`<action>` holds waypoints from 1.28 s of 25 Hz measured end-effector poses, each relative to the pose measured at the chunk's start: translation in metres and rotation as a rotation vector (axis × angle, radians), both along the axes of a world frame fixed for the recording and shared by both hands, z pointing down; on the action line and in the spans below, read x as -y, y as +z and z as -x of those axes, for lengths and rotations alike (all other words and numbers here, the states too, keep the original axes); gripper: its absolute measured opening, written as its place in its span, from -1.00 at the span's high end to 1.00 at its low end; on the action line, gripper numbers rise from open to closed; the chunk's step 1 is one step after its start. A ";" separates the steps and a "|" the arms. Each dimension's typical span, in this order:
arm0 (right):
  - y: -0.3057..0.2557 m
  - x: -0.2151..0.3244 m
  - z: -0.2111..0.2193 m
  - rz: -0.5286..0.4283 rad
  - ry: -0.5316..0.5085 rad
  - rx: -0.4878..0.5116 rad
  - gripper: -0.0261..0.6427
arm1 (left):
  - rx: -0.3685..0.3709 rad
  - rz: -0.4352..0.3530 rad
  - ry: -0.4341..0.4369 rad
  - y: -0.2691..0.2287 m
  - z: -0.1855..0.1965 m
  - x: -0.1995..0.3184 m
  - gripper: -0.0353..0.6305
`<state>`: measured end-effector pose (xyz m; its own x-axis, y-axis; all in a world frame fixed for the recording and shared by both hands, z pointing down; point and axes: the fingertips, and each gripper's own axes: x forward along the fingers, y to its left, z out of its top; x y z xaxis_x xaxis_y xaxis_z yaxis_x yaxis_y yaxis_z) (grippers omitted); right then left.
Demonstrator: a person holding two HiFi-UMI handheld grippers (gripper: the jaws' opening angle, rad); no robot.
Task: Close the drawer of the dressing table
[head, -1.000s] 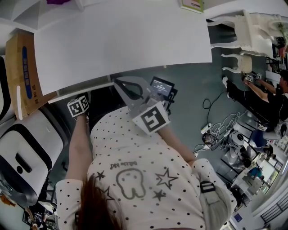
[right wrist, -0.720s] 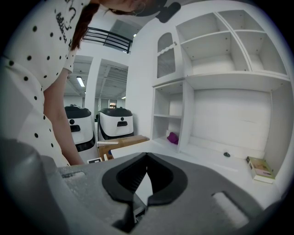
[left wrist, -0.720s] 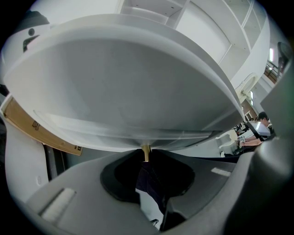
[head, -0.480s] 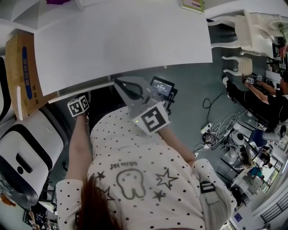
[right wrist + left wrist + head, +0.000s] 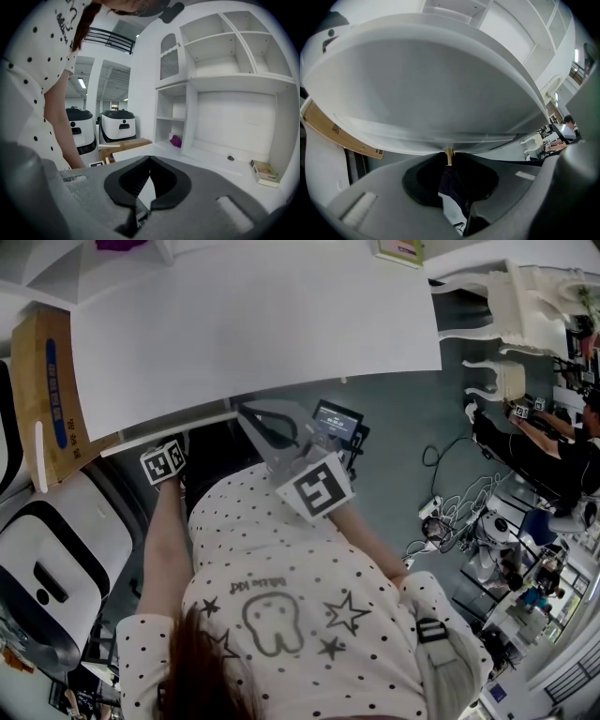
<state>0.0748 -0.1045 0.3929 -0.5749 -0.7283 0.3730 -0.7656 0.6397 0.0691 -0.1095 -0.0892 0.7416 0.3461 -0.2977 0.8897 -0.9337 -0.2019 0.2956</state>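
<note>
The white dressing table top (image 5: 253, 324) fills the upper head view. Under its front edge shows a thin white strip, the drawer front (image 5: 169, 431). In the left gripper view the drawer's pale face (image 5: 422, 93) fills the frame, and its small brass knob (image 5: 449, 156) sits right between the jaw tips. My left gripper (image 5: 449, 154) is shut on that knob; its marker cube (image 5: 164, 463) sits just below the drawer strip. My right gripper (image 5: 246, 412) hangs shut over the table's front edge, nothing between its jaws (image 5: 150, 159).
A cardboard box (image 5: 47, 390) and white machines with black trim (image 5: 47, 568) stand at the left. A white chair (image 5: 525, 296), floor cables (image 5: 450, 502) and another person (image 5: 544, 446) are at the right. Open shelves (image 5: 225, 51) rise behind the table.
</note>
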 end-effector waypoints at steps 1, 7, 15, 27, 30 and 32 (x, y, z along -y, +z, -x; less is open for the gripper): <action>0.000 0.000 0.000 0.000 0.001 0.000 0.92 | -0.001 -0.001 0.000 0.000 0.000 0.000 0.67; -0.001 -0.002 0.002 -0.005 -0.001 -0.005 0.92 | 0.002 -0.005 0.010 0.000 0.000 0.003 0.67; -0.001 -0.003 0.002 -0.008 0.002 -0.013 0.92 | 0.000 -0.014 0.017 -0.001 -0.002 0.006 0.67; -0.002 -0.002 0.004 -0.007 0.014 -0.020 0.92 | -0.014 -0.021 0.032 -0.002 -0.005 0.012 0.67; -0.001 -0.001 0.003 -0.004 0.024 -0.021 0.92 | -0.015 -0.019 0.036 -0.002 -0.005 0.014 0.66; -0.001 0.000 0.001 -0.005 0.029 -0.022 0.92 | -0.019 -0.018 0.041 -0.002 -0.006 0.015 0.66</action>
